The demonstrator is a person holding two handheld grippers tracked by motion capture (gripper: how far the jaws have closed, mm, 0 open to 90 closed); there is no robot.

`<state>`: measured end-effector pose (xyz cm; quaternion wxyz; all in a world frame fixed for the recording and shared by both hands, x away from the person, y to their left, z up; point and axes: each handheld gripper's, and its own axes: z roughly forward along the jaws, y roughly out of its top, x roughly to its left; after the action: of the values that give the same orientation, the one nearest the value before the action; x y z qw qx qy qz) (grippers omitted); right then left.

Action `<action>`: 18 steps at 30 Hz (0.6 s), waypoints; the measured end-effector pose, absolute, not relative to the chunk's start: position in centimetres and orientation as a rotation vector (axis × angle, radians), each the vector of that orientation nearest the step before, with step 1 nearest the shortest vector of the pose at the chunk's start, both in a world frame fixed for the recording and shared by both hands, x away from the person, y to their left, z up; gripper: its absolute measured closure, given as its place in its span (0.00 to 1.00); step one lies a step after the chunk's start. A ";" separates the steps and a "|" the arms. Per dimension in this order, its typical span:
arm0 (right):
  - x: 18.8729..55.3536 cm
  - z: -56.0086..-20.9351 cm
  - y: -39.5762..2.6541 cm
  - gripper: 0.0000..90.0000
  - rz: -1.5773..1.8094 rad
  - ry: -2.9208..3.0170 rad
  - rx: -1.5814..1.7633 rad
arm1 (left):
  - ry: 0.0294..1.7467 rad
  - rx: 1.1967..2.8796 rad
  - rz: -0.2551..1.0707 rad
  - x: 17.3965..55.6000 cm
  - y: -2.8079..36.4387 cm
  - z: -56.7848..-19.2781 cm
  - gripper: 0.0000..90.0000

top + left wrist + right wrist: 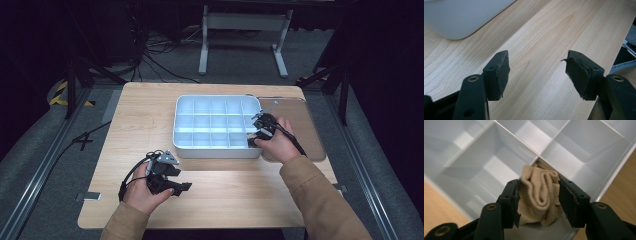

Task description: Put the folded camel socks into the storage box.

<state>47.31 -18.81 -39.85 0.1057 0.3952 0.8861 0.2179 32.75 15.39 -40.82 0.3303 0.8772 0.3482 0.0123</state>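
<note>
A: Right gripper (256, 134) down over the white divided tray (216, 150), at the near right corner, roughly four o'clock from tray centre.

B: And between the pads there?

A: Folded beige sock (539, 195), bunched up in that corner compartment, tucked against the dividers. Jaws either side of it, hugging the folds; pressing or just loose, cannot tell.

B: Left side?

A: Left gripper (176, 189) low over the wooden table (235, 195), about seven o'clock from the tray. Fingers (499, 75) spread wide apart, bare wood between them, nothing pinched.

B: Tray corner in its own view?

A: Yes, rounded white corner up at eleven o'clock, well apart from the pads.
</note>
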 end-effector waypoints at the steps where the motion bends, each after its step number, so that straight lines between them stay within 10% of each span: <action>1: 47.1 -39.5 -19.0 0.55 0.683 2.605 1.166 | 0.906 2.294 0.030 32.8 15.4 -40.8 0.40; 18: 42.6 -36.0 -23.5 0.45 1.092 2.483 1.040 | 0.900 2.293 0.018 33.5 15.3 -40.5 0.41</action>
<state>42.56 -23.53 -35.98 0.1179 0.3555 0.8487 0.3734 33.47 15.27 -40.51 0.3329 0.8778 0.3444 0.0068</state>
